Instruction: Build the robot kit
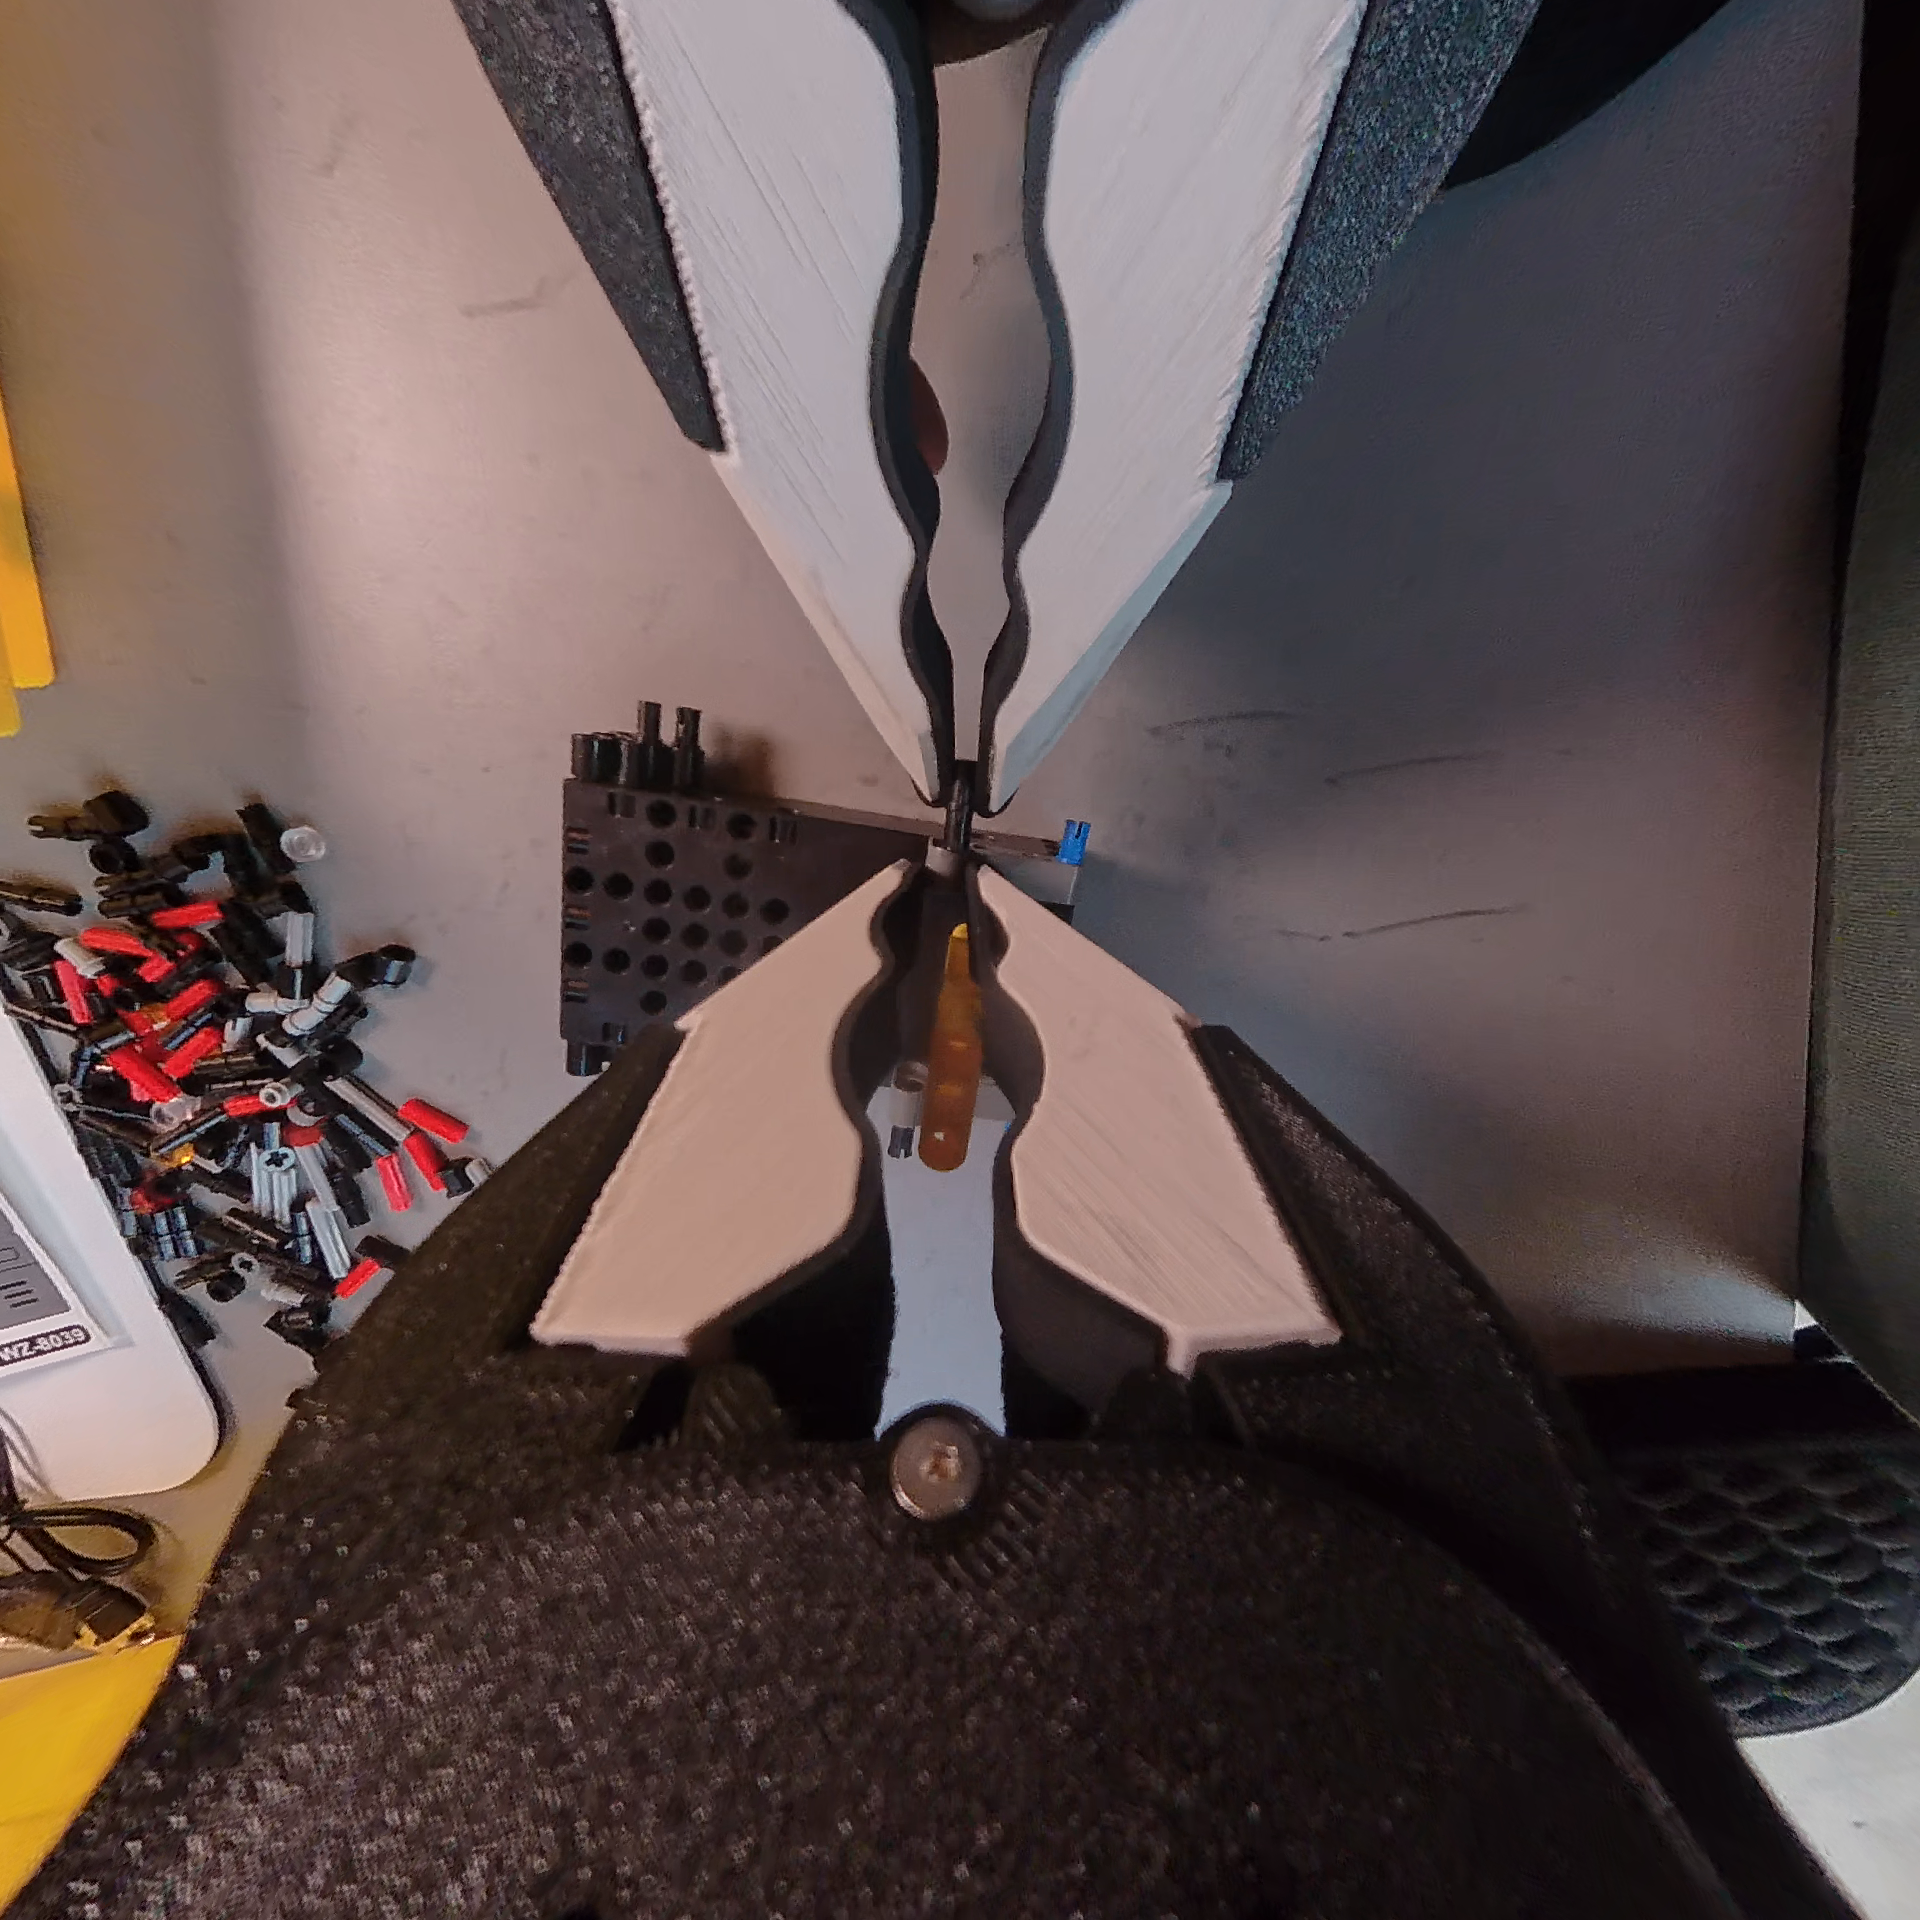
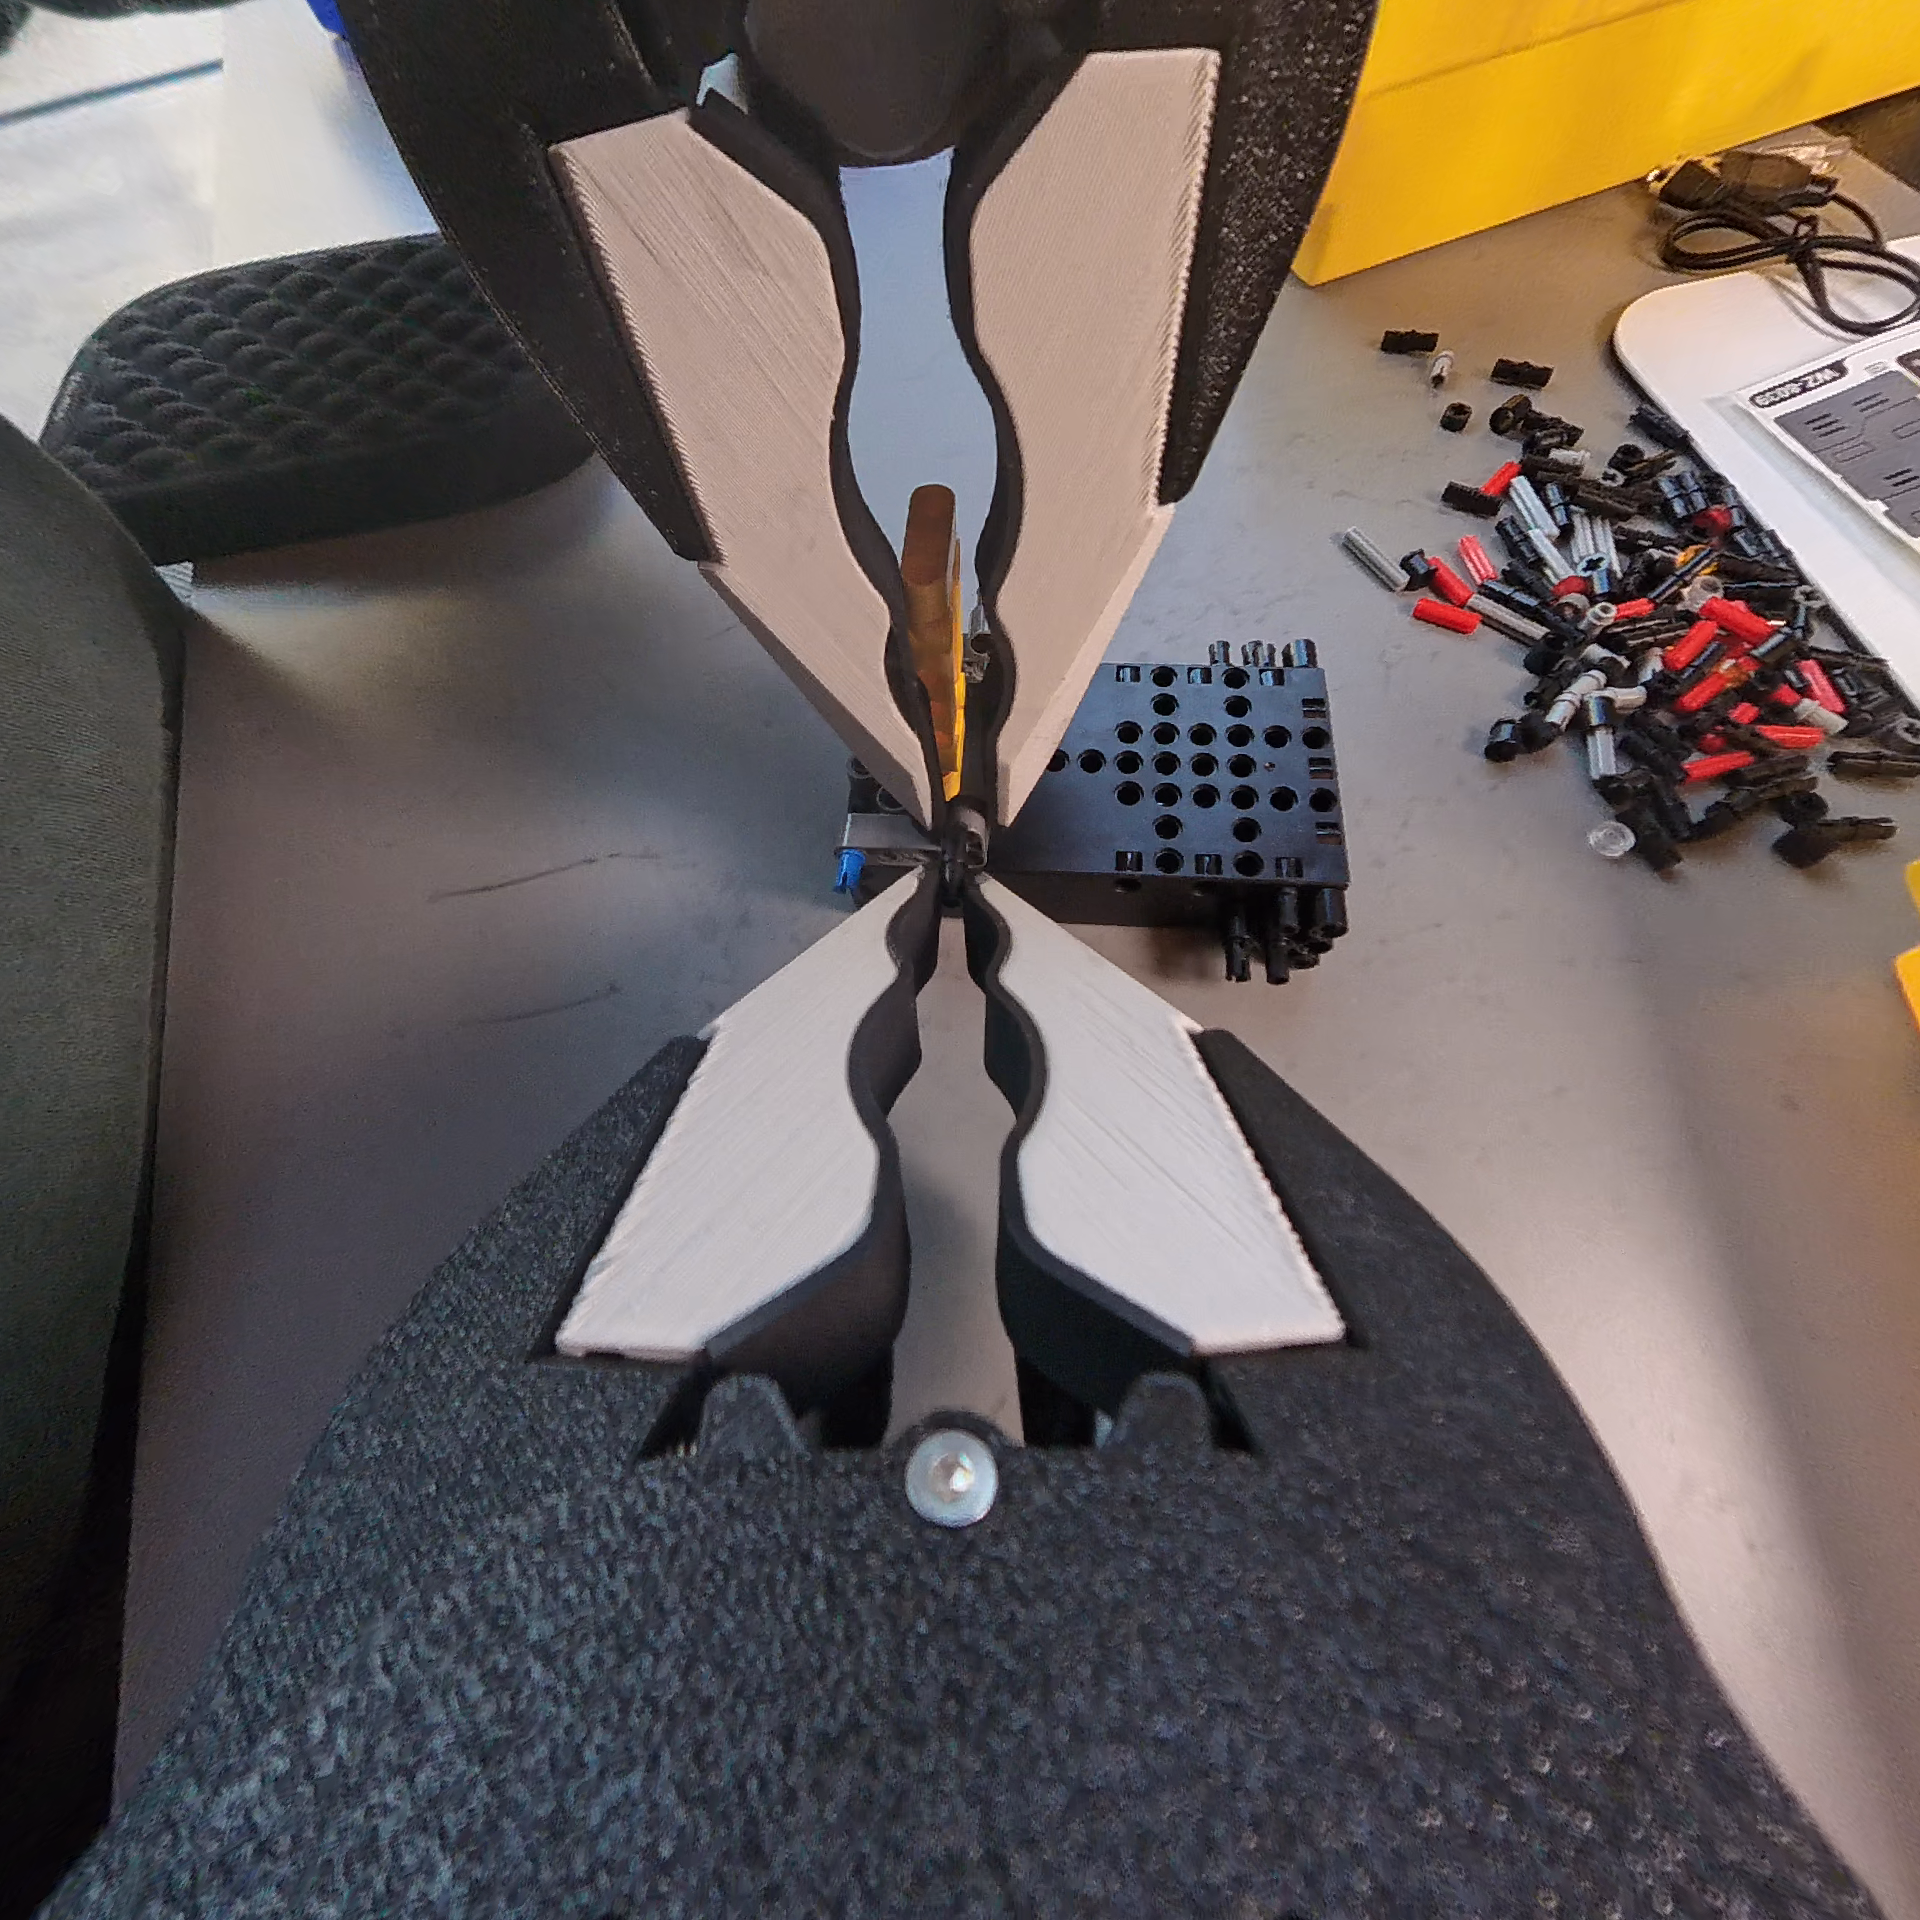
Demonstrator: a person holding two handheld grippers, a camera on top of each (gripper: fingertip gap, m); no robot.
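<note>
- In the left wrist view, at the far left, we see one loose pile of small plastic connector pins (image 1: 208, 1049), black, red and grey, too many and too tangled to count, on the smooth grey bench (image 1: 1455, 831).
- Next comes one black square plastic plate (image 1: 665, 914) pierced with round holes, lying flat on the bench, with black pegs standing at its far corner.
- Our left gripper (image 1: 948, 871), with white ribbed fingers and wavy black pads, is closed on one translucent amber plastic beam (image 1: 951, 1049), which lies back between its fingers.
- Tip to tip with it, our right gripper (image 2: 948, 891) pinches one small black pin (image 2: 964, 826), just above the plate's edge.
- One blue peg (image 1: 1075, 840) sticks out beside the tips.
- One black mesh cushion (image 1: 1766, 1579) lies at the right.
</note>
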